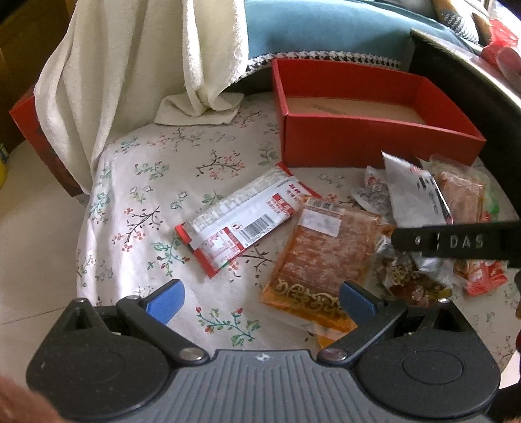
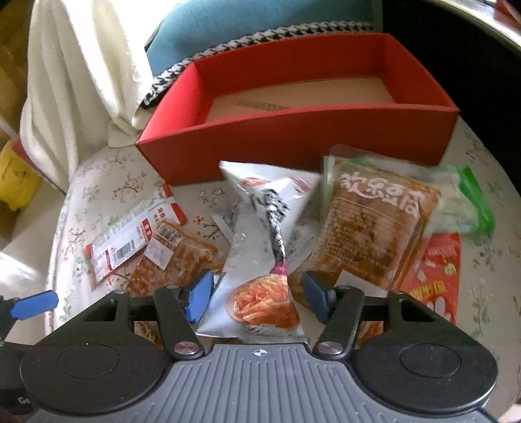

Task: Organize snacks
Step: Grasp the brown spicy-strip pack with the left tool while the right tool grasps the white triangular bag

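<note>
Leftmost, a white towel point(image 1: 130, 81) is hanging down over the edge of a seat, which a floral cloth point(image 1: 146, 195) is covering; a teal cushion point(image 1: 325, 29) is lying behind. The left gripper point(image 1: 260, 299) is hovering over the cloth with its blue pads spread wide and nothing between them. Ahead of it a long red-and-white packet point(image 1: 241, 221) is lying flat, showing a barcode and small print too fine to read. Its right end is overlapping the top of an orange packet point(image 1: 322, 257), which is showing a white sticker and gold Chinese characters along its near end; that end is lying just beside the left gripper's right pad.

Behind the snacks an open red box point(image 1: 374, 136) is sitting on the cloth with only its brown bottom showing inside.

Further right, the right gripper point(image 2: 255, 293), with "DAS" on its finger, is grasping a silver packet point(image 2: 257, 260): the packet is sticking out forward between the blue pads, crumpled at its middle, bearing a picture of orange shreds and blurred black lettering. Beside it an orange tofu packet point(image 2: 374, 234) is carrying large white Chinese characters, a red packet point(image 2: 436, 270) is lying under its right edge, and a green packet point(image 2: 472, 205) is lying at the far right.
</note>
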A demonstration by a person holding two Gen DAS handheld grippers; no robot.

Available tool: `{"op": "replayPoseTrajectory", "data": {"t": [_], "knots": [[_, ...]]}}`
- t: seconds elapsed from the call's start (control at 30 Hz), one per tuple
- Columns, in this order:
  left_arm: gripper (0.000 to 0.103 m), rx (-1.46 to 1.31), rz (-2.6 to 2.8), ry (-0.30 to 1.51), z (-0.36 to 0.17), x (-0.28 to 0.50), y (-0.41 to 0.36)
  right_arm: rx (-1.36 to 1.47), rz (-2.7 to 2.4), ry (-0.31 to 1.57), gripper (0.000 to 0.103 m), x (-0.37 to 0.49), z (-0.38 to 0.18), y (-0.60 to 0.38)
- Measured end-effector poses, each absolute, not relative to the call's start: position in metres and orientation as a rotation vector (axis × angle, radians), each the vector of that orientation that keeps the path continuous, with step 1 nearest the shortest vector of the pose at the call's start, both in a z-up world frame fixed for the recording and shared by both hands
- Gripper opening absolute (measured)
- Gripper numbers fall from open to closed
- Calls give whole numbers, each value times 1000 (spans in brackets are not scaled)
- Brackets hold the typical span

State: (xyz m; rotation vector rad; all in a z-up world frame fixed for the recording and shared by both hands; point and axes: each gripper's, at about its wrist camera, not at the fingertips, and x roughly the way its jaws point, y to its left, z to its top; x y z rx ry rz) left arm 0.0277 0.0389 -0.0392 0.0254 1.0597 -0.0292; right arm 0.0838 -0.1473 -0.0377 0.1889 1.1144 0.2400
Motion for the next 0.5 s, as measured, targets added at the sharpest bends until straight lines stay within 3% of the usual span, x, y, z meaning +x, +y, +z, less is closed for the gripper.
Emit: {"op": "replayPoseTrajectory", "data": {"t": [0.23,0.5], "knots": [[96,74,-103,1087,-44,40,24,61,345,1181,56,87,-30,-149],[96,154,-172,1140,-65,64,0,125,368,1188,62,97,-40,-156]]}}
